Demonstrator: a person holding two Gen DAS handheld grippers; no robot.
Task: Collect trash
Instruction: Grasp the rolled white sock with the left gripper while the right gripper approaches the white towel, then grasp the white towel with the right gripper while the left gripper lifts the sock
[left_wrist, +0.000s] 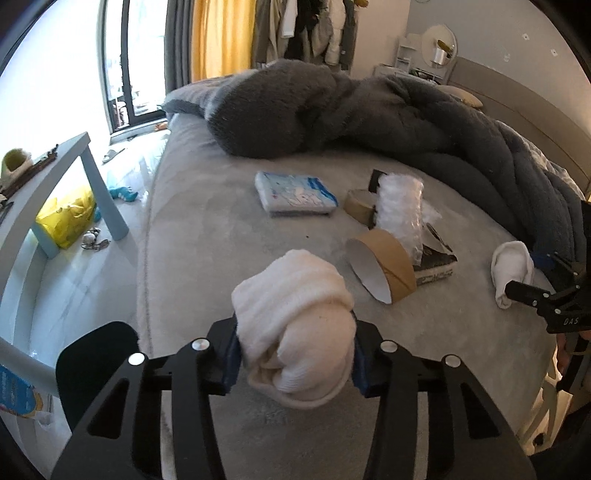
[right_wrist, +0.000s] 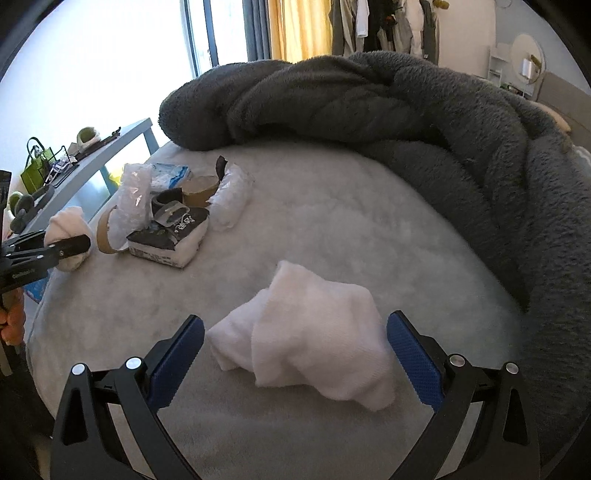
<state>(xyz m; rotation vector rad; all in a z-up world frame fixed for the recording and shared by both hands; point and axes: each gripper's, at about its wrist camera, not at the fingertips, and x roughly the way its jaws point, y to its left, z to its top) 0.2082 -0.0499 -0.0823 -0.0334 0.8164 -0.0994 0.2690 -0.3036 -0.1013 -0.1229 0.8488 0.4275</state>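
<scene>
A rolled white sock sits between the blue pads of my left gripper, which is shut on it just above the grey bed. The right wrist view shows that same gripper and rolled sock at the far left. A second white sock lies crumpled on the bed between the fingers of my right gripper. That gripper is open, and its pads stand clear of the sock on both sides. Mid-bed lies a litter pile: a brown tape roll, bubble wrap and a black-and-white box.
A blue-and-white tissue pack lies beyond the pile. A thick dark grey blanket is heaped along the back and right of the bed. A pale blue side table stands to the left, with a yellow bag on the floor under it.
</scene>
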